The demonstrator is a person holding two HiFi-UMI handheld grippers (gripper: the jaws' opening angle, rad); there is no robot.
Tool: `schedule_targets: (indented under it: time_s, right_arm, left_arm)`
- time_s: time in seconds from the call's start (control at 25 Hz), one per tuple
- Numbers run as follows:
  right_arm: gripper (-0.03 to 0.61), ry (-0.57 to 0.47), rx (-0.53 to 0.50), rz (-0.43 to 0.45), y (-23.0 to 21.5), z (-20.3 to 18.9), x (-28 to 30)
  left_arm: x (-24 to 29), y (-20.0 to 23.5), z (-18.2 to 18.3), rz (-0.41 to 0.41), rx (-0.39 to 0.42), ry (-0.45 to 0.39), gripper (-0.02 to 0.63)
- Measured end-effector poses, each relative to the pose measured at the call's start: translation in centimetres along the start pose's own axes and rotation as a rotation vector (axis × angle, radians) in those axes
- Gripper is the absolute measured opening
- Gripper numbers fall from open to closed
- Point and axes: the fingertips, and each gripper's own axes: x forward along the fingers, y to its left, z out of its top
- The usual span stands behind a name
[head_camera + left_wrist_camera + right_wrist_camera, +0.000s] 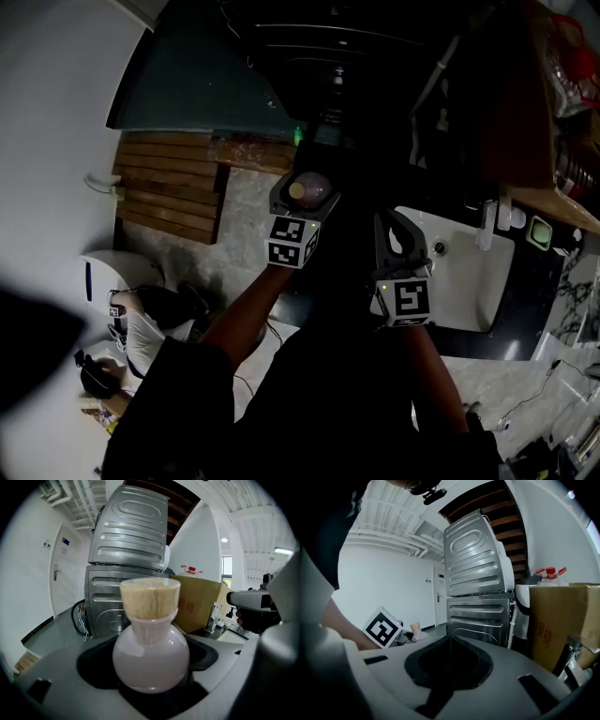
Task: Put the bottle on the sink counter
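Note:
A round, pale pink bottle (151, 658) with a tan cork-like cap (150, 599) sits upright between the jaws of my left gripper (152, 688), which is shut on its belly. In the head view the left gripper (302, 197) holds the bottle (307, 190) up in front of a dark machine, left of the white sink (459, 272). My right gripper (398, 239) hangs beside it, nearer the sink. Its jaws (450, 651) meet along a thin seam with nothing between them. From the right gripper view the bottle (417, 634) shows small at the left.
Two stacked steel machines (126, 573) stand ahead, with a cardboard box (201, 604) to their right. A faucet (487, 225) rises at the sink's far edge on the dark counter (525, 291). Wooden slats (169, 187) lie at the left. A person (131, 328) crouches low at the left.

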Motion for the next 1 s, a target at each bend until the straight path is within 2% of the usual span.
schedule_targets:
  time_s: [0.64, 1.0]
  right_arm:
    - [0.038, 0.078, 0.038, 0.037, -1.2, -3.6, 4.4]
    - [0.038, 0.097, 0.033, 0.039, -2.4, -4.0, 6.7]
  left_arm:
    - [5.6, 2.7, -0.8, 0.054, -0.025, 0.033, 0.405]
    - [7.5, 4.5, -2.4, 0.097, -0.045, 0.054, 0.405]
